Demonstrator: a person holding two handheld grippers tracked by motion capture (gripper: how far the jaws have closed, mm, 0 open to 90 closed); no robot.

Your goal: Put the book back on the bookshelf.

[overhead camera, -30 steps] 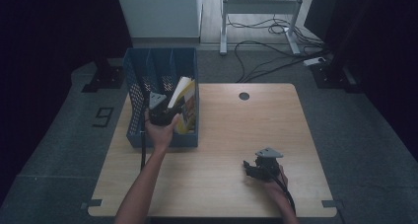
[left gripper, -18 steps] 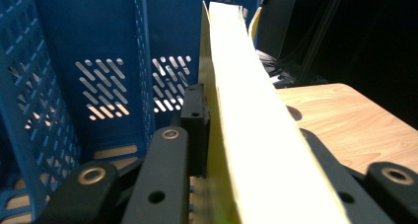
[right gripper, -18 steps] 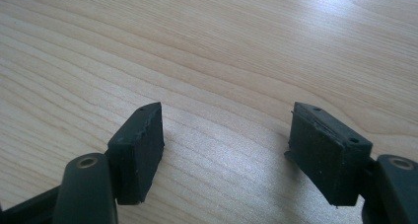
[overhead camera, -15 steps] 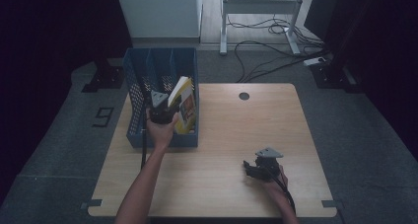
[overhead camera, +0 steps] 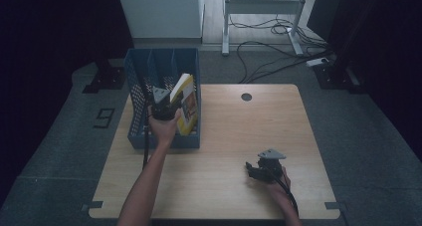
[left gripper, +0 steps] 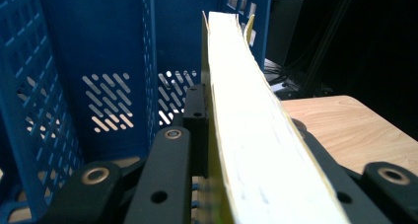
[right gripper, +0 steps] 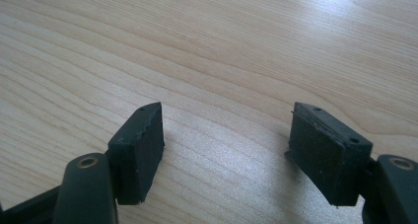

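**Left gripper clamped on yellow book in the blue rack, right gripper idle on the table**

We have the left gripper (overhead camera: 166,104) over the blue file rack (overhead camera: 141,81), which sits at the table's (overhead camera: 229,136) left rear corner. Its jaws have just been closing and are now clenched on the yellow book (overhead camera: 185,104). In the left gripper view the book's (left gripper: 256,135) pale page edge runs up between the two black jaws, both pressed against its sides.

Book position: it stands in the rack's rightmost compartment, tilted, upper end leaning left toward the gripper, lower end down near the rack's front right corner. Yellow cover faces right and up in the high view. The rack's (left gripper: 64,86) perforated blue walls and dividers sit behind and to the left of the book in the left gripper view, with the wooden tabletop (left gripper: 345,130) beyond on the right.

Our left forearm comes in from the bottom edge and runs up to the rack's front wall. The gripper's cable hangs down along the rack's front.

Right gripper (overhead camera: 256,170) rests low on the table near the front right, well apart from the rack. Its jaws (right gripper: 226,150) stand released, wide apart, with bare wood grain between the pads and nothing held. Grey three-cornered plate on top is visible in the high view.
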